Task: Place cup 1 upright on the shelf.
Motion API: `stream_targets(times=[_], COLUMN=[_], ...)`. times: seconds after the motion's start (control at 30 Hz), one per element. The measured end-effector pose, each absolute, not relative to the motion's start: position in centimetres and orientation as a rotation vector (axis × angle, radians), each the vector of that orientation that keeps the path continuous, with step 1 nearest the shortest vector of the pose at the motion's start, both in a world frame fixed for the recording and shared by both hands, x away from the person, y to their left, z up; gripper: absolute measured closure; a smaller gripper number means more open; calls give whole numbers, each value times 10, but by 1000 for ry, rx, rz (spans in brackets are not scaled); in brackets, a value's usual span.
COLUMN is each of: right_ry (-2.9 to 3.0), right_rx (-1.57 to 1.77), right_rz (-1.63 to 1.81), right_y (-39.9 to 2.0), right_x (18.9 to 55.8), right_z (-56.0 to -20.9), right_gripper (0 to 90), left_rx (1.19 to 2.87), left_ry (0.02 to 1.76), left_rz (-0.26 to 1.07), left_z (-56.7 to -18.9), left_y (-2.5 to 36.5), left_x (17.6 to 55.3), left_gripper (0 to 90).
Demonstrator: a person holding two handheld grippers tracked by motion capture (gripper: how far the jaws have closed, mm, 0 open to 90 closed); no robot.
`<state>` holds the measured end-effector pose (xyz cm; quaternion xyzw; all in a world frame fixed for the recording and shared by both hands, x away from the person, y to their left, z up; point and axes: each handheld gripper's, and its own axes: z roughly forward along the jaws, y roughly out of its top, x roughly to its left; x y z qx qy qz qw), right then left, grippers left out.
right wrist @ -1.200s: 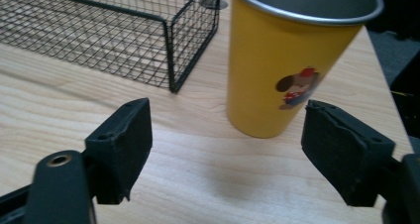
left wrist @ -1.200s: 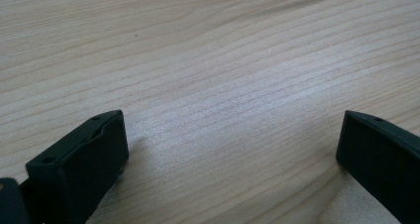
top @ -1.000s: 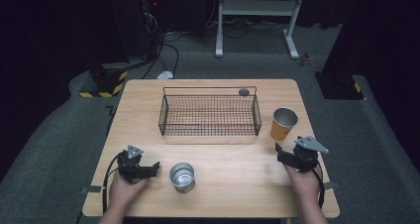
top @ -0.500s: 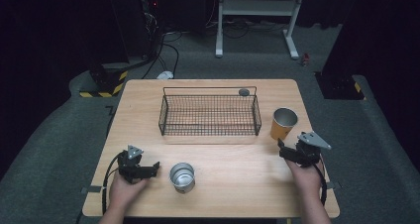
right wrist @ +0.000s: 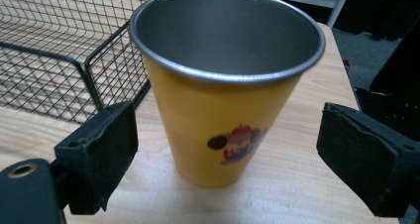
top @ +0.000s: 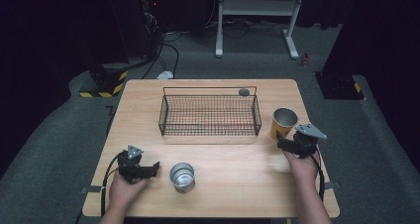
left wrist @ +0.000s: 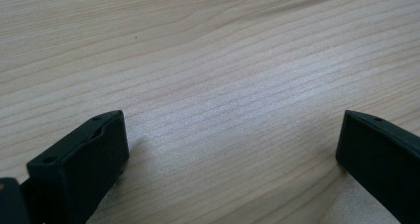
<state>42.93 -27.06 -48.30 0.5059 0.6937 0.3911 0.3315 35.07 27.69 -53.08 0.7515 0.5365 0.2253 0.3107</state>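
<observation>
Yellow cup with a steel rim stands upright on the wooden table, just off the right end of the black wire basket, its bare metal inside showing nothing in it. A small cartoon sticker marks its side in the right gripper view, where the cup stands between the two black jaws, gaps showing on both sides, neither pad pressing on it. The right gripper, held in a person's hand at the table's right edge, has just been opening its jaws and now has them spread wide around the cup, gripping nothing. The basket sits at mid-table with only its wire floor visible inside; a small dark round object lies by its far rim, too small to identify. Near the front edge, a second steel cup stands upright, open mouth showing bare metal. Just to its left, the left gripper rests low over the wood, jaws apart, holding nothing.
</observation>
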Motion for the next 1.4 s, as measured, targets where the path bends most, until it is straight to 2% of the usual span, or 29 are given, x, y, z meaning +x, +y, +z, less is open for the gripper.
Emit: stream_targets(times=[0.77,1.4], right_ry=[1779,1779], right_rx=[1335,1315], right_rz=[1091,1119], right_y=[-262,-262], right_x=[464,466], right_z=[-489,-490], right_gripper=[91,143], left_rx=[1978,1978], left_ry=[1426,1428], left_rz=[602,607], left_z=[-531,-531], left_y=[277,277], left_x=[350,349], left_gripper=[4,7])
